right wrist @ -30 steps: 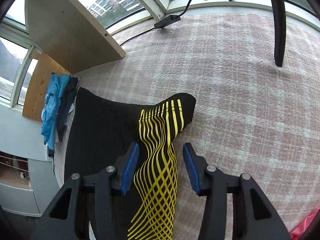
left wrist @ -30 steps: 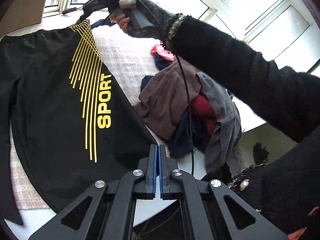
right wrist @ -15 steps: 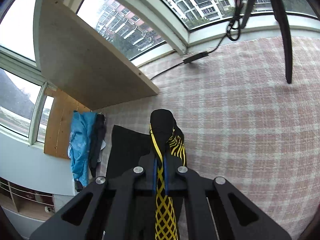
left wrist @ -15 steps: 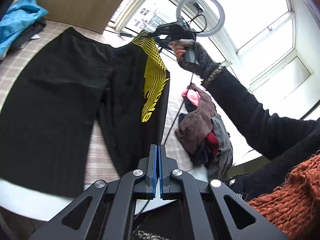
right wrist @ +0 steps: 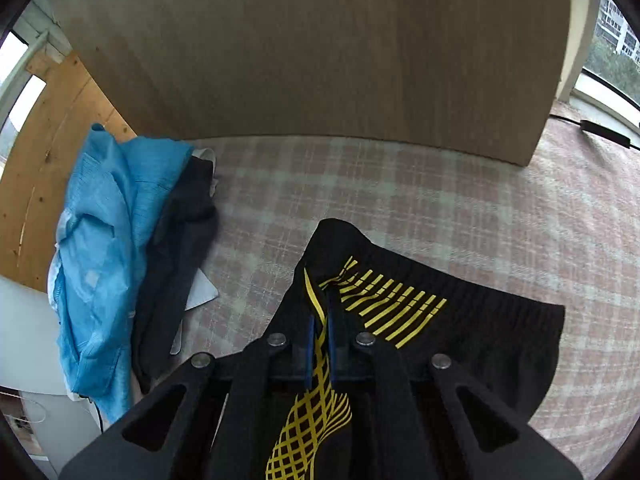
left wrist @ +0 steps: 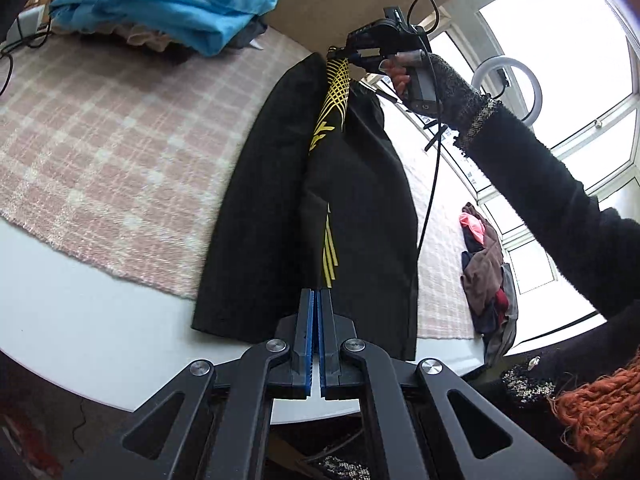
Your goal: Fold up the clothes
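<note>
Table: a white round table (left wrist: 72, 320) sits under the tool, and its edge curves round in front.
Cloth: a pink and white checked cloth (left wrist: 100, 152) covers the table top ahead of the tool.
Board: a big flat brown wooden board (right wrist: 320, 48) stands up at the far side, straight ahead.
Plank: a lighter orange wooden plank (right wrist: 44, 168) leans to the far left.
Windows: big white-framed windows (left wrist: 580, 92) fill the right side.
Light: bright white daylight comes in through the glass.
Lamp: a white ring lamp (left wrist: 507, 80) stands by the windows.
Outside: tall buildings (right wrist: 614, 24) and green trees show far right.
</note>
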A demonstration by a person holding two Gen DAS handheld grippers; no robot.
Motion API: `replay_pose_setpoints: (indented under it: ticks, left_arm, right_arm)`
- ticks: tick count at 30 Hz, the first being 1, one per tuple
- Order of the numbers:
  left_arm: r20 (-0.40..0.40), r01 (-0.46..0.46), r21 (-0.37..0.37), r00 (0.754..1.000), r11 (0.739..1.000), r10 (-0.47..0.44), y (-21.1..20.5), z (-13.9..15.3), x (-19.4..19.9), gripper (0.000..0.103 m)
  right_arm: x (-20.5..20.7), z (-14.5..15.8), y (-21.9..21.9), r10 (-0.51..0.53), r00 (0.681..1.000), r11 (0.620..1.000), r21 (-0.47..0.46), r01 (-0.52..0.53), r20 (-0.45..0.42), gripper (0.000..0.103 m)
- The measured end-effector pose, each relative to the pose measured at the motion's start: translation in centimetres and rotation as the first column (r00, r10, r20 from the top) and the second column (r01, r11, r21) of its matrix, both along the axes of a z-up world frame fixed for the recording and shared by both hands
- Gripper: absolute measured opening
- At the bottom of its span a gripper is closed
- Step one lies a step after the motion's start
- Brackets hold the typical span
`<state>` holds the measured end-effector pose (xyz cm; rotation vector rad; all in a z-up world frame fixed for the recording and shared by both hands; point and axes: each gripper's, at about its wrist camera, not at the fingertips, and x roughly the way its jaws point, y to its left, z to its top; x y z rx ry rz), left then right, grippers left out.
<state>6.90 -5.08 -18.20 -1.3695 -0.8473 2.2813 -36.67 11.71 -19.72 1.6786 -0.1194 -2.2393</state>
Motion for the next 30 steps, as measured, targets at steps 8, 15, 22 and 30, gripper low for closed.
replay_pose_setpoints:
  ticks: [8,15,22,30]
  left_arm:
    - [0.030,0.008,0.053,0.999,0.999,-0.009,-3.2,-2.3,-0.1,0.001]
    - [0.048,0.029,0.078,0.998,0.997,-0.033,-3.4,-3.0,0.0,0.001]
    - [0.042,0.043,0.048,0.998,0.998,-0.045,-3.7,-2.7,0.4,0.001]
    - [0.043,0.060,-0.086,0.997,0.995,-0.057,-4.0,-1.1,0.2,0.002]
  right_arm:
    - [-0.9,-1.3,-2.0,0.038,0.992,0.994,-0.104,-0.026,0.122,0.038]
    - [2.5,0.6,-1.0,0.112,0.991,0.985,-0.142,-0.101,0.073,0.052]
    - [6.8,-2.4,-3.0,0.217,0.973,0.975,0.030,-0.219,0.079,0.031]
    - [10.2,3.2,0.0,0.198,0.978,0.975,-0.092,-0.204,-0.062,0.032]
